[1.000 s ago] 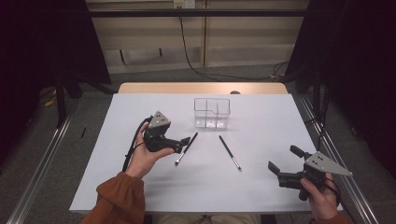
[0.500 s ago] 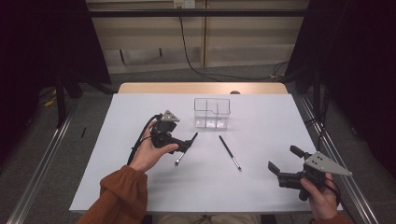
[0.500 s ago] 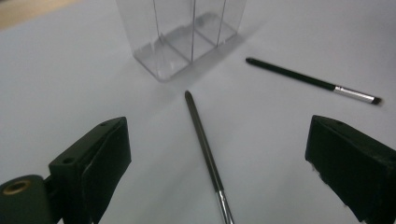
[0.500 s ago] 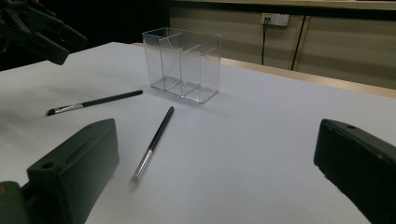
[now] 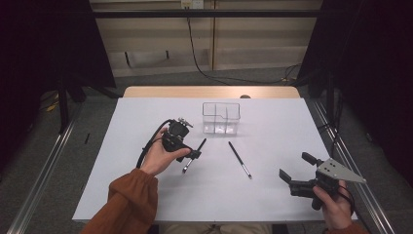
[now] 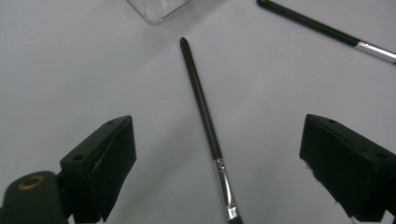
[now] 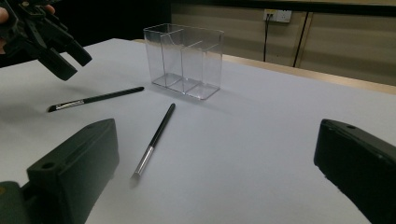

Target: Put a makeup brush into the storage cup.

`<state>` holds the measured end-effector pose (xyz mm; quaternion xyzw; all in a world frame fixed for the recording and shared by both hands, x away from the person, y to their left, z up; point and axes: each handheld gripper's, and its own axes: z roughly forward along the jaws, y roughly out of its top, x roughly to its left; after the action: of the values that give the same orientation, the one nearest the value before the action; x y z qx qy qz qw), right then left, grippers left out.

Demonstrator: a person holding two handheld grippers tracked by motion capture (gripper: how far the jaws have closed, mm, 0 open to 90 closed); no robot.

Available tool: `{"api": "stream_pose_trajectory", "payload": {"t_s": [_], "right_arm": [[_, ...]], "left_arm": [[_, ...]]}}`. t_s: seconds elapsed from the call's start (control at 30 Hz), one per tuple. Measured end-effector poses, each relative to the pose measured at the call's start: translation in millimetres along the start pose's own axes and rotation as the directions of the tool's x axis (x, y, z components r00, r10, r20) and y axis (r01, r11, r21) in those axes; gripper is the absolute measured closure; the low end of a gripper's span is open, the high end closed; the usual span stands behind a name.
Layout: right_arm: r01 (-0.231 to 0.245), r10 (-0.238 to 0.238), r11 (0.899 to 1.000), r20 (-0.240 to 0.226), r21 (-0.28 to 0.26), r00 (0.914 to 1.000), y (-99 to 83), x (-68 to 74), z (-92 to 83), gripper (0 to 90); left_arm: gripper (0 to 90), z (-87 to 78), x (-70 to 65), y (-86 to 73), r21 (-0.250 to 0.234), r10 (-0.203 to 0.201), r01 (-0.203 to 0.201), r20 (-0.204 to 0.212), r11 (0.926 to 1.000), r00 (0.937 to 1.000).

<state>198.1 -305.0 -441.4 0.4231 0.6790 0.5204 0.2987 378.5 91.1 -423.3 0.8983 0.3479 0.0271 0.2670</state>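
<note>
Black-handled, thin and light, the left brush (image 6: 201,100) lies flat near the tabletop's middle, toward its left edge, between the wide-open jaws of the left gripper (image 5: 192,155), and will likely roll unless pinched mid-handle; the right gripper (image 5: 297,171) also stands open

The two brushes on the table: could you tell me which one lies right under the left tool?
The left brush, lying between the open left tool and its jaws; the right brush lies apart, untouched.
</note>
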Motion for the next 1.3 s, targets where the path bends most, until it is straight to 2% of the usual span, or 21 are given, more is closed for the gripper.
{"api": "stream_pose_trajectory", "payload": {"t_s": [0.03, 0.07, 0.1, 0.23, 0.3, 0.33, 0.4, 0.53, 0.6, 0.7, 0.77, 0.8, 0.83, 1.03, 1.07, 1.1, 1.17, 1.2, 1.23, 1.27, 1.3], "right_arm": [[0.002, -0.002, 1.000, -0.001, 0.002, 1.0000, -0.1, 0.0, -0.2, 0.0], [0.000, 0.000, 1.000, -0.002, 0.003, 1.0000, -0.1, 0.3, -0.1, 0.0], [0.003, -0.003, 1.000, -0.002, 0.005, 1.0000, -0.2, 0.2, 0.1, 0.0], [0.006, -0.006, 1.000, -0.005, 0.006, 1.0000, -0.2, 0.2, 0.4, 0.0], [0.006, -0.006, 1.000, -0.006, 0.007, 1.0000, -0.3, 0.1, 0.3, 0.0], [0.005, -0.004, 1.000, -0.007, 0.008, 1.0000, -0.3, 0.1, 0.4, 0.0], [0.003, -0.003, 1.000, -0.008, 0.008, 1.0000, -0.4, 0.1, 0.7, 0.0], [0.003, -0.003, 1.000, -0.010, 0.010, 0.9999, -0.5, 0.6, 1.0, 0.0], [0.003, -0.003, 1.000, -0.010, 0.012, 0.9999, -0.7, 0.4, 1.1, 0.0], [0.002, -0.002, 1.000, -0.011, 0.013, 0.9999, -0.7, 0.6, 1.2, 0.0], [0.005, -0.004, 1.000, -0.013, 0.013, 0.9999, -0.7, 0.9, 1.2, 0.0], [0.005, -0.004, 1.000, -0.014, 0.013, 0.9999, -0.7, 0.8, 1.2, 0.0], [0.005, -0.004, 1.000, -0.014, 0.013, 0.9999, -0.7, 0.8, 1.2, 0.0], [0.006, -0.005, 1.000, -0.016, 0.015, 0.9999, -0.6, 0.9, 1.7, 0.0], [0.006, -0.006, 1.000, -0.015, 0.015, 0.9999, -0.7, 0.9, 1.5, 0.0], [0.006, -0.006, 1.000, -0.015, 0.015, 0.9999, -0.7, 0.9, 1.5, 0.0], [0.006, -0.005, 1.000, -0.014, 0.016, 0.9999, -0.8, 0.7, 1.8, 0.0], [0.007, -0.007, 1.000, -0.016, 0.018, 0.9999, -0.9, 0.6, 2.0, 0.0], [0.010, -0.010, 1.000, -0.021, 0.022, 0.9997, -1.0, 0.9, 2.1, 0.0], [0.010, -0.010, 1.000, -0.021, 0.022, 0.9997, -1.0, 0.9, 2.1, 0.0], [0.011, -0.011, 1.000, -0.021, 0.022, 0.9997, -0.9, 1.3, 2.0, 0.0]], "left_arm": [[9.5, 1.6, 0.6, 0.7, 0.023, -0.001, 0.001, 0.003, 0.9997, 1.0000], [9.6, 1.6, 0.6, 0.7, 0.023, -0.001, 0.001, 0.003, 0.9997, 1.0000], [9.9, 5.3, -0.2, 2.7, 0.075, -0.001, 0.001, -0.005, 0.9972, 1.0000], [12.4, 11.0, -2.6, 4.4, 0.118, 0.008, -0.007, -0.010, 0.9930, 0.9999], [15.2, 15.7, -4.0, 5.2, 0.167, -0.003, 0.003, 0.002, 0.9859, 1.0000], [17.0, 15.7, -4.0, 5.2, 0.167, -0.003, 0.003, 0.002, 0.9859, 1.0000], [18.5, 19.2, -5.3, 4.6, 0.199, -0.013, 0.014, -0.004, 0.9798, 0.9999], [27.9, 20.8, -7.8, 4.9, 0.211, -0.030, 0.030, -0.002, 0.9770, 0.9995], [31.8, 24.4, -9.2, 5.0, 0.245, -0.016, 0.021, -0.023, 0.9694, 0.9996], [32.5, 26.9, -9.3, 4.7, 0.259, -0.026, 0.031, -0.026, 0.9652, 0.9993], [36.6, 28.1, -9.5, 4.6, 0.264, -0.035, 0.038, -0.017, 0.9639, 0.9993], [39.3, 28.9, -10.4, 4.9, 0.276, -0.028, 0.036, -0.033, 0.9604, 0.9991], [42.4, 28.9, -10.4, 4.9, 0.276, -0.028, 0.036, -0.033, 0.9604, 0.9991], [48.5, 33.1, -12.9, 7.0, 0.309, -0.024, 0.040, -0.056, 0.9503, 0.9982], [53.8, 33.4, -13.5, 7.1, 0.310, -0.017, 0.040, -0.076, 0.9500, 0.9970], [56.1, 33.4, -13.5, 7.1, 0.310, -0.017, 0.040, -0.076, 0.9500, 0.9970], [58.9, 33.6, -12.7, 7.5, 0.310, -0.028, 0.055, -0.092, 0.9490, 0.9954], [61.3, 33.8, -12.4, 8.2, 0.318, -0.025, 0.056, -0.101, 0.9465, 0.9946], [65.5, 35.3, -10.7, 10.2, 0.328, -0.050, 0.085, -0.113, 0.9408, 0.9923], [65.9, 35.3, -10.7, 10.2, 0.328, -0.050, 0.085, -0.113, 0.9408, 0.9923], [66.2, 36.1, -12.1, 11.6, 0.340, -0.054, 0.094, -0.125, 0.9358, 0.9907]]}}
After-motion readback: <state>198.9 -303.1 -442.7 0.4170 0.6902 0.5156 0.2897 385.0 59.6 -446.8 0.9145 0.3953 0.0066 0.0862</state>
